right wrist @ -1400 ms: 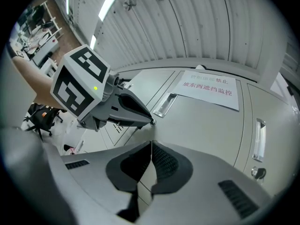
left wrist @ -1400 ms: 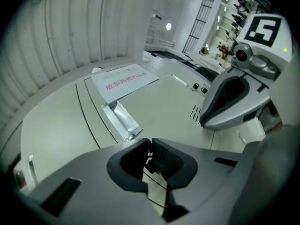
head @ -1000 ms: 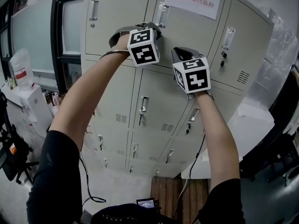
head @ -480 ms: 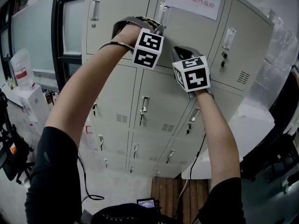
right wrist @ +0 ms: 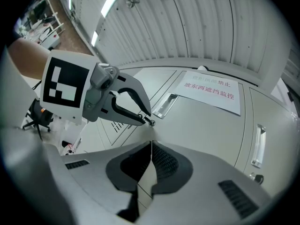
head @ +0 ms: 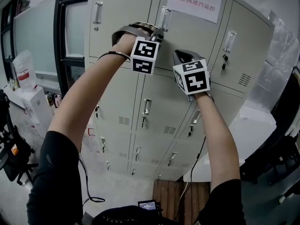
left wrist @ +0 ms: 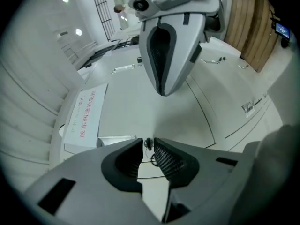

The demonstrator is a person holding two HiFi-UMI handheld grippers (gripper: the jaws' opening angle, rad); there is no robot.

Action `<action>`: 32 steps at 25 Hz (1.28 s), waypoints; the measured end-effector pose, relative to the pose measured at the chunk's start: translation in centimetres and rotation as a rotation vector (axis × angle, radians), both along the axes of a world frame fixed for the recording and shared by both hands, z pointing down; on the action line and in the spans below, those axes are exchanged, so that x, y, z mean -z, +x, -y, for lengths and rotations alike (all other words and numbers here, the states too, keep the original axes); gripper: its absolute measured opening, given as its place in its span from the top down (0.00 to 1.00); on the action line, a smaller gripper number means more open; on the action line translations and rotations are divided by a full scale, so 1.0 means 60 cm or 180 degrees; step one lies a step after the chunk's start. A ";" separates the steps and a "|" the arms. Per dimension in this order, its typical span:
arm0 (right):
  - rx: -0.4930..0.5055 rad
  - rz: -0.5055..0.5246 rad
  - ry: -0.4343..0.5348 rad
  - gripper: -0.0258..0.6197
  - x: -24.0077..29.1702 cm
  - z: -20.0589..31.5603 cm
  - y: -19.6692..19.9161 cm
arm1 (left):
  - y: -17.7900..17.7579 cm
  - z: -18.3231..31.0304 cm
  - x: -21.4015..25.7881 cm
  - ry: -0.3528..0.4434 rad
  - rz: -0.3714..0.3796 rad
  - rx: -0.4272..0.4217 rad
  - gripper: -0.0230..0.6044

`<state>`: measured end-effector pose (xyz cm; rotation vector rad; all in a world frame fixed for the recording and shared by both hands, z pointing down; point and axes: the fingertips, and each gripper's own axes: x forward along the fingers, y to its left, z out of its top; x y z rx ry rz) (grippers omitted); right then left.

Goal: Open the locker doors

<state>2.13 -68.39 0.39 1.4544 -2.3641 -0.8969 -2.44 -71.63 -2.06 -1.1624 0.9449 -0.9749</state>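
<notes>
The upper middle locker door, top centre of the head view, is thin sheet steel: stiff, light, and likely to swing freely once unlatched. The best holds look like its slim pull handle or the small key near it. The left gripper is at that key; its jaws, just opening, stand slightly apart around the key without pinching it. The right gripper, just to its right, is closed and empty.

The pale floor, far below both pairs of jaws, bears the grey locker bank, a wooden pallet beneath the right jaws, a black cable under the left
</notes>
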 end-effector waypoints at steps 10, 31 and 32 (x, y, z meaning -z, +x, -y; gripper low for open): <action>0.0071 0.0177 -0.0134 0.91 0.001 -0.004 -0.014 | -0.047 -0.050 0.007 -0.0798 -0.2051 -0.0679 0.84; 0.0709 0.0694 -0.0322 0.91 0.083 -0.006 -0.063 | -0.066 -0.014 -0.021 -0.1663 -0.3446 -0.0716 0.93; 0.0692 0.0707 -0.0308 0.91 0.092 0.000 -0.070 | -0.068 -0.006 -0.022 -0.1705 -0.3443 -0.0757 0.93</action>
